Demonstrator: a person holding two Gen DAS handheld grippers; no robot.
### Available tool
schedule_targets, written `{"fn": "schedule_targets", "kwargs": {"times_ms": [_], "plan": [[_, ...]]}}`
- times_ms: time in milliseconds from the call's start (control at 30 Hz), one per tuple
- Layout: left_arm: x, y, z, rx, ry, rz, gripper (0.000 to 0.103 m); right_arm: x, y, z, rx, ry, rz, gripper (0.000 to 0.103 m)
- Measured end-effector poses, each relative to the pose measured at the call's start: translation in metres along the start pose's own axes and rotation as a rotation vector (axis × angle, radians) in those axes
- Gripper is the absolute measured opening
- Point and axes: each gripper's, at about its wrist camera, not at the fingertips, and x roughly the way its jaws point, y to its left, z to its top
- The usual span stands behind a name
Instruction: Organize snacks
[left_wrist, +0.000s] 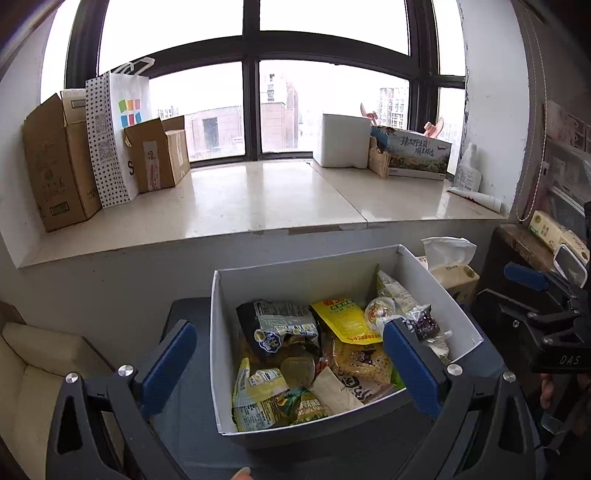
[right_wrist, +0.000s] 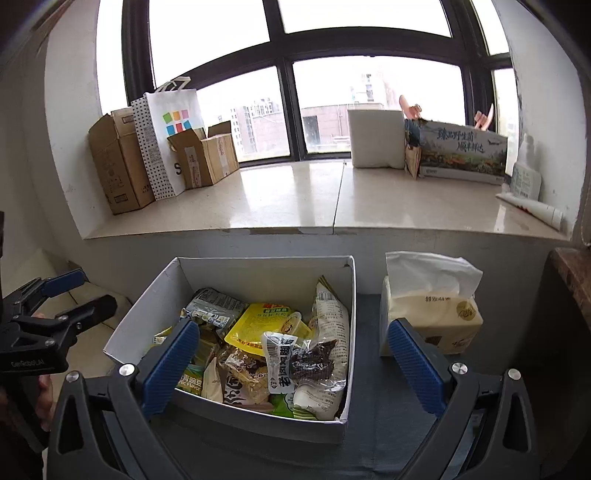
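Note:
A white open box (left_wrist: 295, 275) (right_wrist: 258, 269) full of snack packets stands on a dark grey surface (left_wrist: 195, 406) below a windowsill. Inside lie a yellow packet (left_wrist: 345, 319) (right_wrist: 255, 323), a black-and-grey packet (left_wrist: 280, 325), a clear packet of dark snacks (right_wrist: 310, 360) and several others. My left gripper (left_wrist: 288, 367) is open and empty, its blue pads straddling the box's near left part. My right gripper (right_wrist: 291, 367) is open and empty above the box's right half. Each gripper shows at the edge of the other's view.
A tissue pack (right_wrist: 428, 314) (left_wrist: 452, 267) stands right of the box. The stone windowsill (left_wrist: 258, 199) holds cardboard boxes (left_wrist: 55, 162), a dotted paper bag (left_wrist: 118, 136), a white foam box (left_wrist: 345, 140) and a printed carton (left_wrist: 417, 155). A cream cushion (left_wrist: 33, 373) lies at the left.

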Motion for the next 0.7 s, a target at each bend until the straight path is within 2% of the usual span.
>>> {"fn": "schedule_targets", "kwargs": {"times_ms": [100,200,300,433,567,700], "plan": [[-0.014,0.002,-0.005,-0.007,-0.018,0.002,0.103,-0.022,0.017,0.001,-0.067,-0.029,-0.019,0.103],[-0.034,0.004,-0.013,-0.031,-0.004,-0.092,0.103,-0.04,0.03,-0.003,-0.105,-0.012,0.027,0.103],[-0.055,0.004,-0.024,-0.065,0.02,-0.145,0.103,-0.058,0.038,-0.014,-0.11,-0.004,0.042,0.103],[-0.097,-0.007,-0.043,-0.033,-0.025,-0.083,0.103,-0.083,0.048,-0.033,-0.105,-0.007,0.065,0.103],[-0.133,-0.014,-0.075,-0.068,-0.036,-0.09,0.103,-0.117,0.056,-0.063,-0.098,-0.047,0.094,0.103],[-0.156,-0.027,-0.104,-0.073,-0.023,-0.07,0.103,-0.139,0.064,-0.089,-0.073,-0.032,0.149,0.103]]}}
